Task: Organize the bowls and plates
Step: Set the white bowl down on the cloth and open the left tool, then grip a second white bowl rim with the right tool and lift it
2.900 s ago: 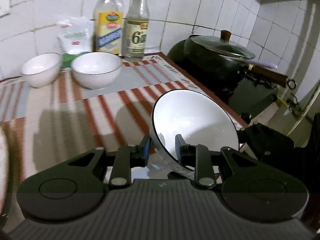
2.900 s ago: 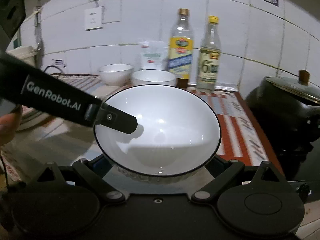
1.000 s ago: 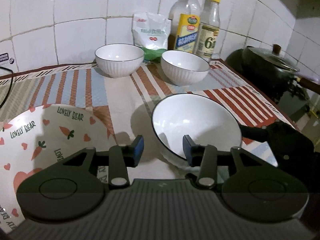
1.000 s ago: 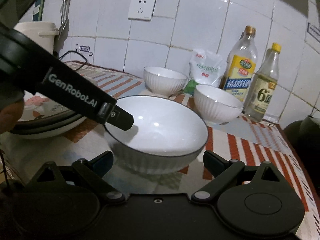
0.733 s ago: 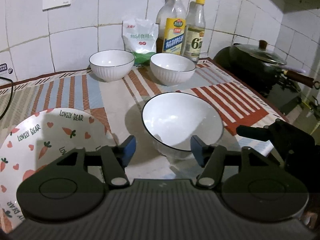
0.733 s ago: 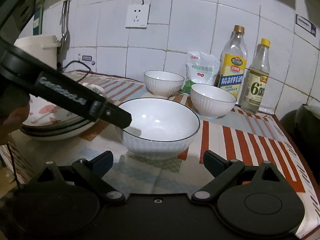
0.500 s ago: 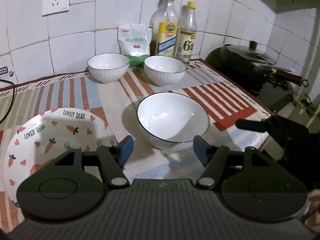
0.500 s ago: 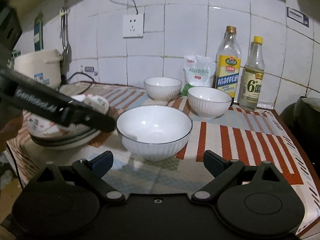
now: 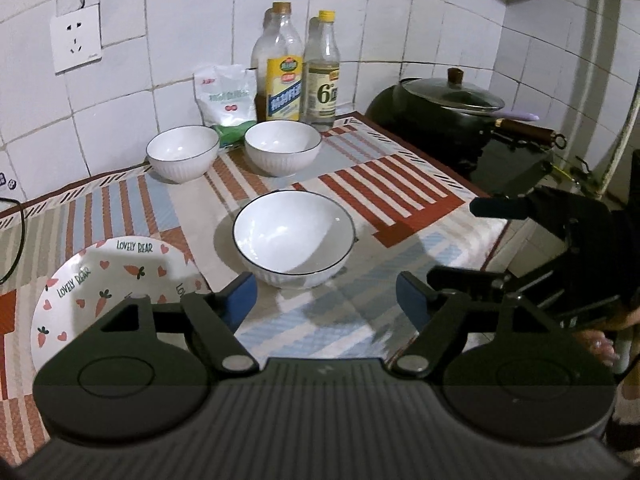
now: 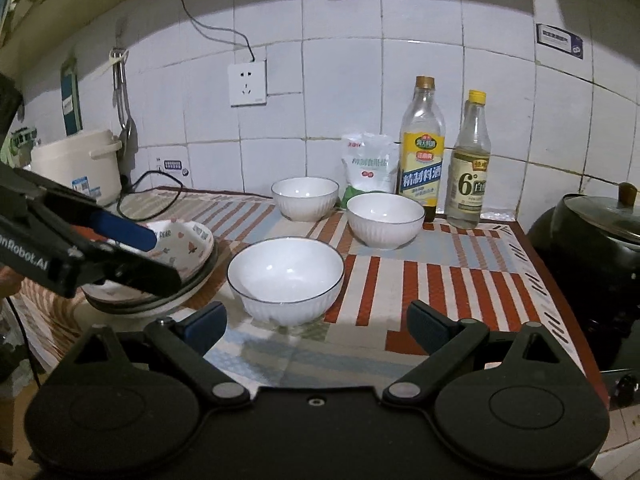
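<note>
We set the large white black-rimmed ceramic bowl [image 9: 294, 236] down on the striped counter [image 9: 400, 188]; left gripper [image 9: 326, 300] jaws just opened, both grippers pulled back, right gripper [image 10: 316, 322] empty.

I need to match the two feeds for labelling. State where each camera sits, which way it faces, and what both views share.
Left wrist: on the left gripper, jaws open, looking down at the large bowl and carrot plate; right gripper at right.
Right wrist: on the right gripper, jaws open, facing the tiled wall; left gripper at left.
Shared: large bowl, two small bowls, bottles.
</note>
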`<state>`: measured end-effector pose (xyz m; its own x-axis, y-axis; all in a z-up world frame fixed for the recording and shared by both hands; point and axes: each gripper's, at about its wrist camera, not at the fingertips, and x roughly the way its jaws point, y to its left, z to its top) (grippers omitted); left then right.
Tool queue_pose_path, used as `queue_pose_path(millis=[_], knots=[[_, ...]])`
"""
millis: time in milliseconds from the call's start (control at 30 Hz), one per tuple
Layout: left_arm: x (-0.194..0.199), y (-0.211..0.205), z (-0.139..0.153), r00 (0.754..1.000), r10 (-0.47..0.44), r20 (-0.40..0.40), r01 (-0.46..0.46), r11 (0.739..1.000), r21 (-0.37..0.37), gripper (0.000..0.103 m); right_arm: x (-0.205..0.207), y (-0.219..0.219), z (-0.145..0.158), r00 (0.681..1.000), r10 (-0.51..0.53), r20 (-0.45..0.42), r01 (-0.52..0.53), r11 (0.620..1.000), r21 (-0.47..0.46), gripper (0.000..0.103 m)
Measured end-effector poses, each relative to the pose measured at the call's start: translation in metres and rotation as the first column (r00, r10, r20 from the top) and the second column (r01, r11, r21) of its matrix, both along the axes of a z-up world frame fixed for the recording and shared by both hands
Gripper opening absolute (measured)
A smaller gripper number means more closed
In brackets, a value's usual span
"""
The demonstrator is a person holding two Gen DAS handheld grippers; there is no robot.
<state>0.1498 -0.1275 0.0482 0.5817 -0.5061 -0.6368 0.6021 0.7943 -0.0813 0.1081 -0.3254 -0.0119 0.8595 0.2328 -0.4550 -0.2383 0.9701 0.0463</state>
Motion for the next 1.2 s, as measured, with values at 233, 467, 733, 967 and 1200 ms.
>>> queue_pose_path(millis=[233, 467, 733, 967, 1200], knots=[[0.002, -0.010, 0.032, 1.000, -0.001, 0.026, 0.001, 1.000, 0.010, 0.082, 0.005, -0.035, 0.024, 1.000, 0.025, -0.015, -0.024, 0.998, 0.062, 0.098], [0.035, -0.017, 0.054, 1.000, -0.002, 0.029, 0.003, 1.000, -0.015, 0.084, 0.033, -0.068, 0.048, 0.999, 0.035, -0.040, -0.028, 0.988, 0.149, 0.096], [0.097, -0.033, 0.053, 0.998, 0.005, 0.063, -0.003, 1.000, -0.027, 0.084, 0.100, -0.080, 0.050, 0.992, 0.063, -0.110, -0.039, 0.977, 0.209, 0.089], [0.156, -0.047, 0.024, 0.998, 0.053, 0.038, -0.053, 0.999, -0.010, 0.078, 0.170, -0.092, 0.029, 0.982, 0.023, -0.187, 0.029, 0.962, 0.272, 0.080], [0.216, -0.067, -0.016, 0.995, 0.080, -0.055, -0.080, 0.997, 0.001, 0.066, 0.227, -0.102, -0.005, 0.962, -0.017, -0.272, 0.110, 0.937, 0.332, 0.074]])
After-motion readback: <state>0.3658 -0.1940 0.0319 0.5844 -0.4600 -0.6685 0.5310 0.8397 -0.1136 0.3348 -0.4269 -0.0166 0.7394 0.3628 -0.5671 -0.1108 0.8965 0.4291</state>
